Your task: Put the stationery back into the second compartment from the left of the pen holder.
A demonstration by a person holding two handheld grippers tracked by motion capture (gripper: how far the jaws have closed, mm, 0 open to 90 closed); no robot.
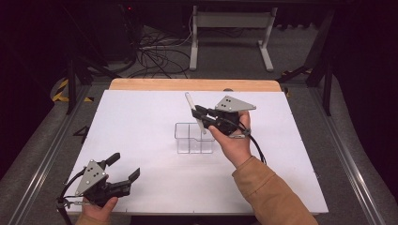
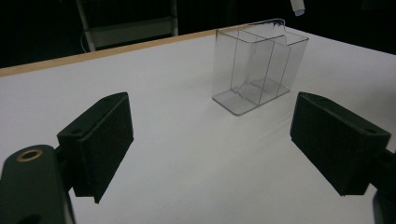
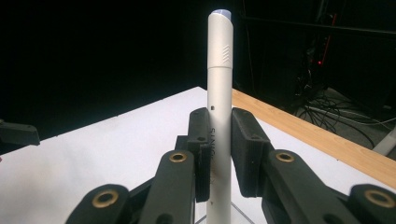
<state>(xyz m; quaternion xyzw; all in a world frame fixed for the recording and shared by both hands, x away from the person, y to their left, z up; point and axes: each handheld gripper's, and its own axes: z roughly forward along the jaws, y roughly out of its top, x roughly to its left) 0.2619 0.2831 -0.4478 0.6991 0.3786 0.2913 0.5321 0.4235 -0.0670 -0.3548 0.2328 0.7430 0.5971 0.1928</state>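
Note:
A white marker pen (image 1: 193,110) (image 3: 219,93) stands nearly upright, clamped between the pads of my right gripper (image 1: 202,118) (image 3: 219,149), just above the right side of a clear plastic divided box (image 1: 193,138) (image 2: 257,70) at the middle of the white table (image 1: 141,122). The pen's lower end hangs over the box's right compartment, and its tip (image 2: 297,6) peeks in at the top of the left gripper view. My left gripper (image 1: 126,168) (image 2: 210,140) rests near the table's front left corner, jaws wide open and empty, facing the box.
A wooden strip (image 1: 192,85) borders the table's far edge. Beyond it stand a white frame leg (image 1: 230,28) and tangled cables (image 1: 155,56) on the floor. Metal rails (image 1: 42,154) run along both table sides.

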